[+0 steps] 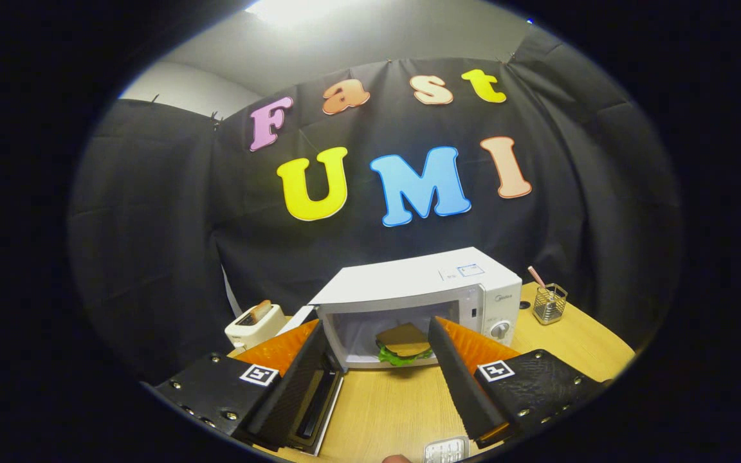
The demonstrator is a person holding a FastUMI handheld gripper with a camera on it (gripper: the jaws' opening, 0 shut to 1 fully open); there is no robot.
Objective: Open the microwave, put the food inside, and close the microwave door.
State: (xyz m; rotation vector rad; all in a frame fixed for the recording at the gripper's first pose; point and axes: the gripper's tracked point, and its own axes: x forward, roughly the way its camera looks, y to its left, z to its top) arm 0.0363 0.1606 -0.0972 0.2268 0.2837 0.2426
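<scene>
Your gripper (pixel 377 341) stands wide and empty, fingers spread apart above the tabletop (pixel 396 405). The food (pixel 402 344), a sandwich, lies inside the microwave (pixel 419 302), straight ahead between the fingertips. The open door (pixel 316 392) swings out beside the left finger (pixel 296 379). To close it, judge the push as rightward toward the microwave front.

Toaster (pixel 256 323), wire holder (pixel 549 303), wooden table (pixel 396 405)

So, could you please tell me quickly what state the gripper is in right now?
Gripper: open, holding nothing; the sandwich lies beyond its fingers inside the microwave.
</scene>
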